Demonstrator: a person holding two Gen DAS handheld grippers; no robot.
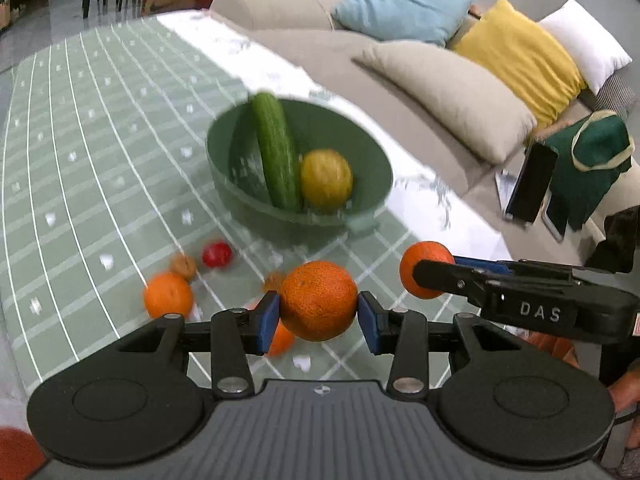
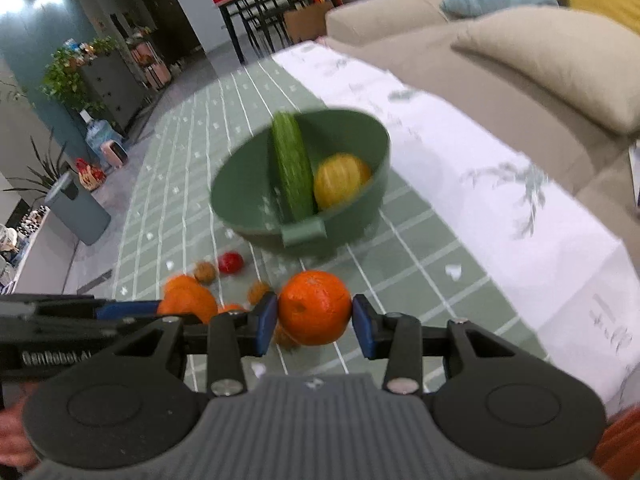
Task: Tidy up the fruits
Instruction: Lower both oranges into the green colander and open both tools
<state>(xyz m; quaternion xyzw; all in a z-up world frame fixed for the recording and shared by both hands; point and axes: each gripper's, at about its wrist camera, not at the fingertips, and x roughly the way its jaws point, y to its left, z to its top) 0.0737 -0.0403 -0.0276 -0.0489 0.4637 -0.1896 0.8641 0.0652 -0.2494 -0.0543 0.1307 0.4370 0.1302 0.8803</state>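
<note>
A: Where are the oranges?

B: One is pinched between the blue pads of the left gripper (image 1: pixel 319 312), the other orange (image 2: pixel 315 307) sits clamped the same way in the right gripper (image 2: pixel 314 322). Both hang above the green checked tablecloth (image 1: pixel 100 152), just short of the green bowl (image 1: pixel 360 204).

A: And the bowl has room?

B: Some. A cucumber (image 1: pixel 276 156) leans across it, tip over the far rim, with a yellow fruit (image 1: pixel 326 179) touching it on the sofa side. The free space looks to be on the near and left parts.

A: So how to drop them well?

B: I'd bring one gripper over the rim at a time, lower it close to the bottom, then part the fingers slowly so the orange doesn't bounce off the cucumber.

A: What's left after?

B: Another loose orange (image 1: pixel 168 294), a small red fruit (image 1: pixel 216 255) and a brown nut-like thing (image 1: pixel 183 266) lie near the bowl.
</note>
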